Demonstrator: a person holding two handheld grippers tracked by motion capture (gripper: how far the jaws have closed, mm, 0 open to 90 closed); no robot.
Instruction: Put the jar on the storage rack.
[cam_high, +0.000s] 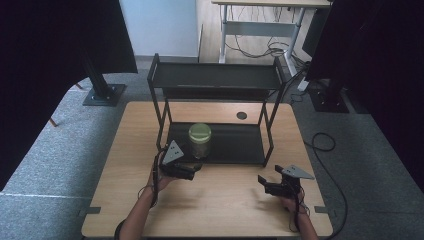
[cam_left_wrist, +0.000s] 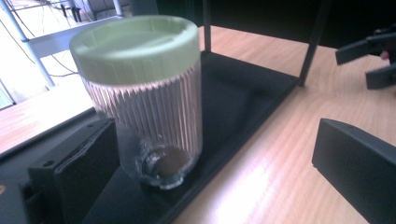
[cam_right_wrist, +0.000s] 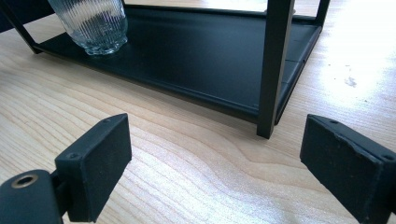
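Note:
A ribbed clear glass jar (cam_high: 200, 140) with a pale green lid stands upright on the lower shelf of a black two-tier rack (cam_high: 235, 150), near its front left. My left gripper (cam_high: 194, 168) sits just in front of the jar, open. In the left gripper view the jar (cam_left_wrist: 144, 93) stands between and slightly ahead of the spread jaws of my left gripper (cam_left_wrist: 210, 179), close to the left one. My right gripper (cam_high: 268, 176) rests low over the table at the right, open and holding nothing. In the right gripper view my right gripper (cam_right_wrist: 219, 172) faces the rack's front right post (cam_right_wrist: 274, 65), with the jar's base (cam_right_wrist: 93, 23) at the far left.
The wooden table (cam_high: 215, 205) carries the rack at its middle back, with a small round hole (cam_high: 242, 115) behind it. The rack's upper shelf (cam_high: 215, 76) overhangs the jar. Dark stands, cables and another desk lie on the floor beyond.

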